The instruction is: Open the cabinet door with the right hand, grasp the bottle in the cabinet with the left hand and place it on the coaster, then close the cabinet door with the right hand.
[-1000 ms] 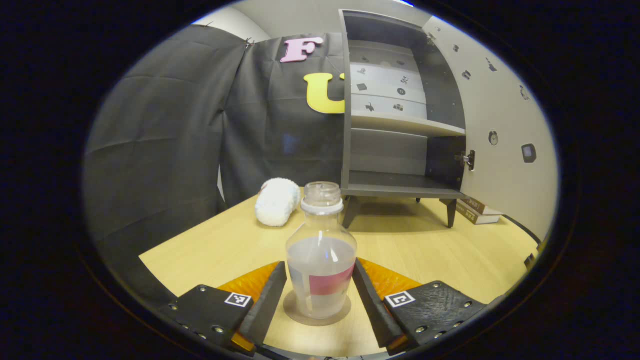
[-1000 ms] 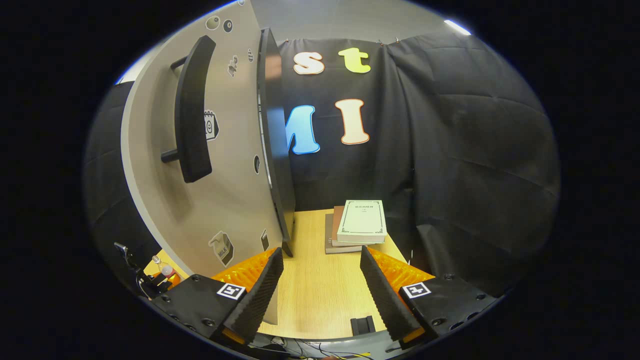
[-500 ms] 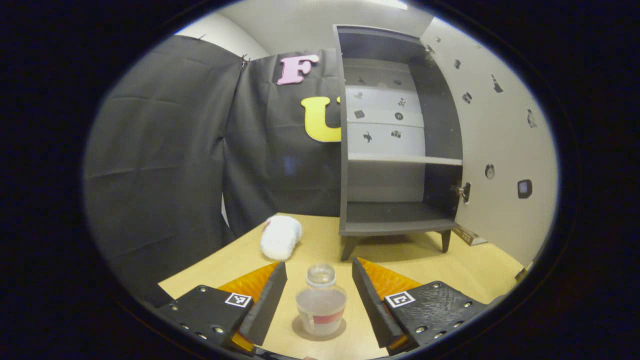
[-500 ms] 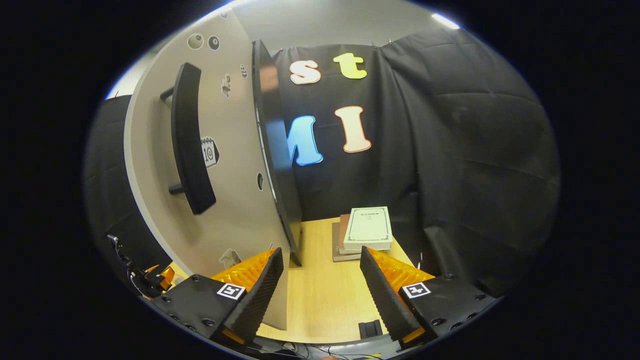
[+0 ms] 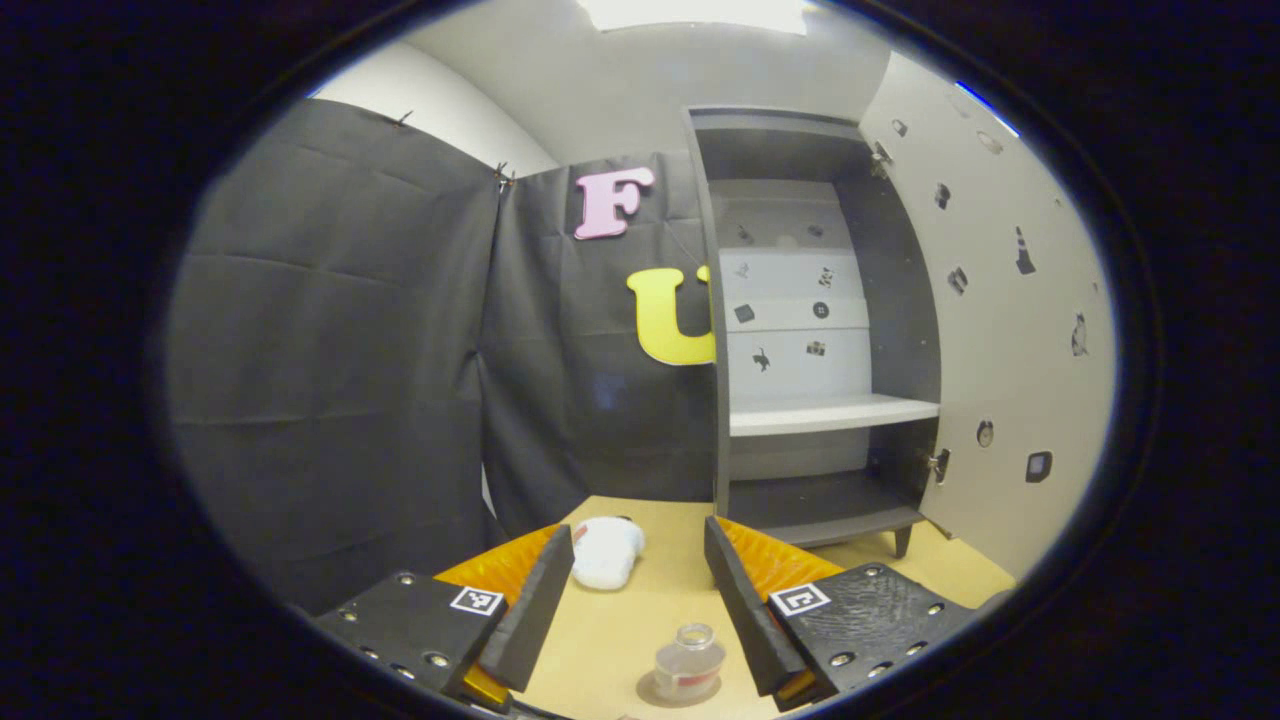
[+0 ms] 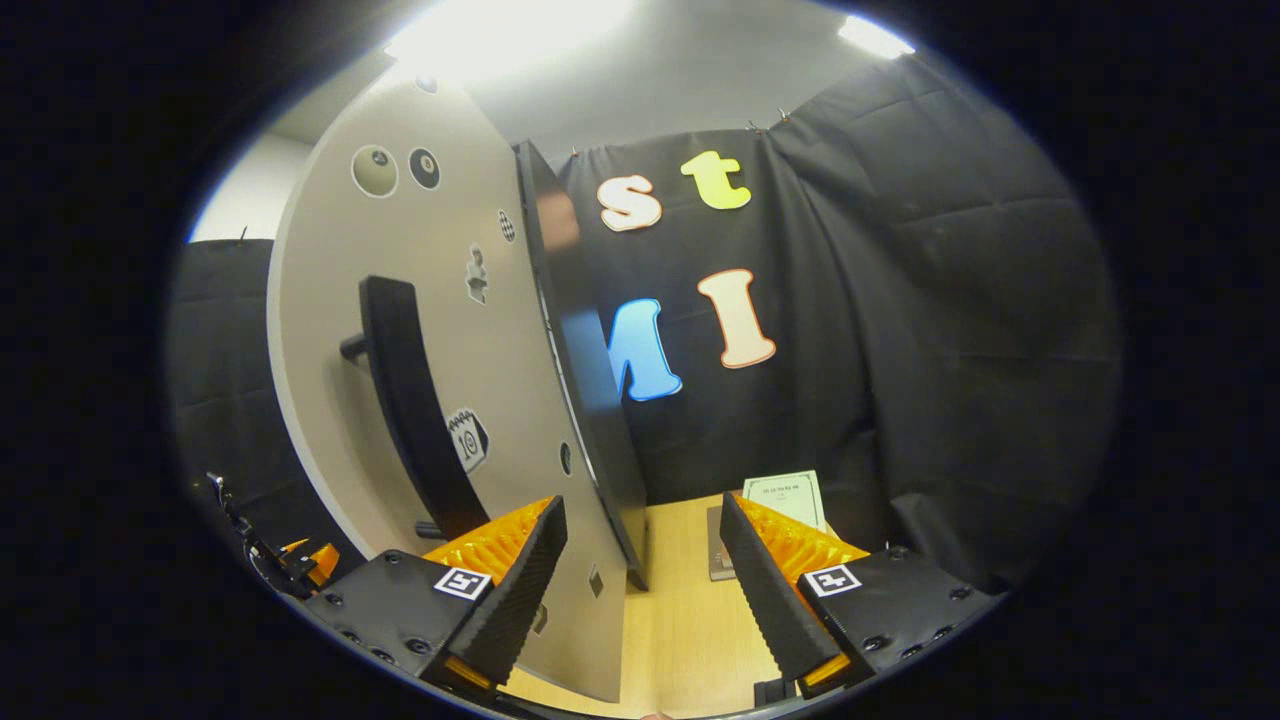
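Observation:
In the left gripper view a small clear bottle (image 5: 689, 661) with a red band stands upright on a round brown coaster (image 5: 655, 693) on the wooden table. My left gripper (image 5: 635, 600) is open, raised above and behind the bottle, touching nothing. The dark cabinet (image 5: 800, 330) stands open beyond, its shelves bare, its pale door (image 5: 1000, 330) swung out to the right. In the right gripper view my right gripper (image 6: 640, 590) is open; the door's free edge (image 6: 580, 340) passes between its fingers. The door's outer face with a black bar handle (image 6: 410, 410) lies to the left.
A white fluffy roll (image 5: 607, 552) lies on the table left of the cabinet. Stacked books (image 6: 780, 495) sit on the table behind the door. The other gripper (image 6: 290, 565) appears at the far lower left of the right gripper view. Black cloth walls close the booth.
My left gripper let the bottle stand on the coaster and rose up and back, so the bottle looks small and low. My right gripper moved closer to the door's edge.

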A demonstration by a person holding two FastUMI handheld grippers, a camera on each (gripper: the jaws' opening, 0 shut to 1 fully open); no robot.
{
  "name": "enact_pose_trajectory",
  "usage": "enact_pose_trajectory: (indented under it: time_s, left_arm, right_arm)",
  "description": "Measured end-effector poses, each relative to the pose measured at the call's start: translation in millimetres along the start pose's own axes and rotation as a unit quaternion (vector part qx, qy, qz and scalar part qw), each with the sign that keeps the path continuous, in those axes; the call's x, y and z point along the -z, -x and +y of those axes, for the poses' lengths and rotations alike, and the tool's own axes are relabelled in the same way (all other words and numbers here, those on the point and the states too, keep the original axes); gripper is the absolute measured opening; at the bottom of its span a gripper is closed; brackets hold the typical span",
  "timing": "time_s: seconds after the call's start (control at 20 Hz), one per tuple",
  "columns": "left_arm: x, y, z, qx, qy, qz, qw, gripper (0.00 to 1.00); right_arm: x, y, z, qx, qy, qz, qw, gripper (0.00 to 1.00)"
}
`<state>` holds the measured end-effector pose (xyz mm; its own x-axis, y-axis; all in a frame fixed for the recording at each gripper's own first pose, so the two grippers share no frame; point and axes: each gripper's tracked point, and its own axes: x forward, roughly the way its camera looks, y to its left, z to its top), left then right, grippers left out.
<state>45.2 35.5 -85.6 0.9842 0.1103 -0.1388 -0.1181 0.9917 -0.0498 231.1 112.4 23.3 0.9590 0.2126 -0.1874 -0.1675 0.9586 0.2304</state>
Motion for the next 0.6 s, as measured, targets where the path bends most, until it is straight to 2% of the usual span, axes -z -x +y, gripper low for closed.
enact_pose_trajectory:
  time_s: [0.1, 0.3, 0.6]
  left_arm:
    - [-5, -6, 8, 0.001, 0.006, -0.005, 1.0, 0.8]
    - [-3, -19, 29, 0.006, 0.001, -0.002, 1.0, 0.8]
    - [-13, -37, 38, 0.031, 0.016, -0.012, 0.999, 0.81]
  right_arm:
    - [-10, -1, 3, 0.004, 0.012, -0.02, 1.0, 0.98]
    - [-9, -2, 17, 0.004, 0.024, -0.022, 0.999, 0.97]
    - [-3, -1, 63, -0.016, 0.058, -0.019, 0.998, 0.97]
